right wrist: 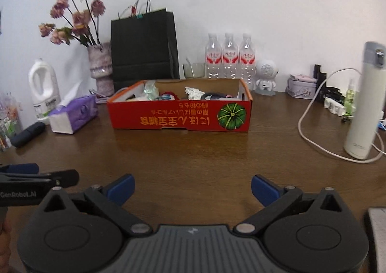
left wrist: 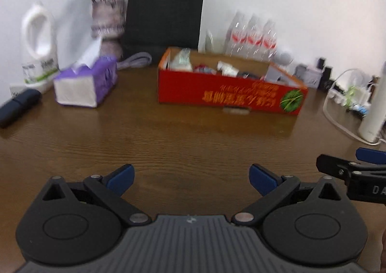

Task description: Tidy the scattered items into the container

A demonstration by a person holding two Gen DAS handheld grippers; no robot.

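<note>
Both tongs hang wide and empty above the dark brown wood-grain bench [right wrist: 193, 159]: the left tongs [left wrist: 191, 180] and the right tongs [right wrist: 192, 188] each show blue-padded tips spread far apart with nothing between them, side by side and well back from the shallow red cardboard box with a green pumpkin printed on its front [right wrist: 179, 116]. That box sits toward the back of the bench, and inside it lies a jumble of small items [right wrist: 183, 95]: crumpled white paper, a clear wrapper, something red and something dark, too small to name further. The stretch of bench between the tongs and the box looks bare of loose small things, so the tidying seems largely done, or the person is between picks. What stays outside the box is a purple tissue pack [right wrist: 72, 113], a dark blue cylindrical case [right wrist: 27, 134] at the left edge, and a tall white flask [right wrist: 361, 104] on the right; whether these count as scattered is unclear. If the dark case does, the next move calls for the left tongs to swing leftward and close across its narrow width
</note>
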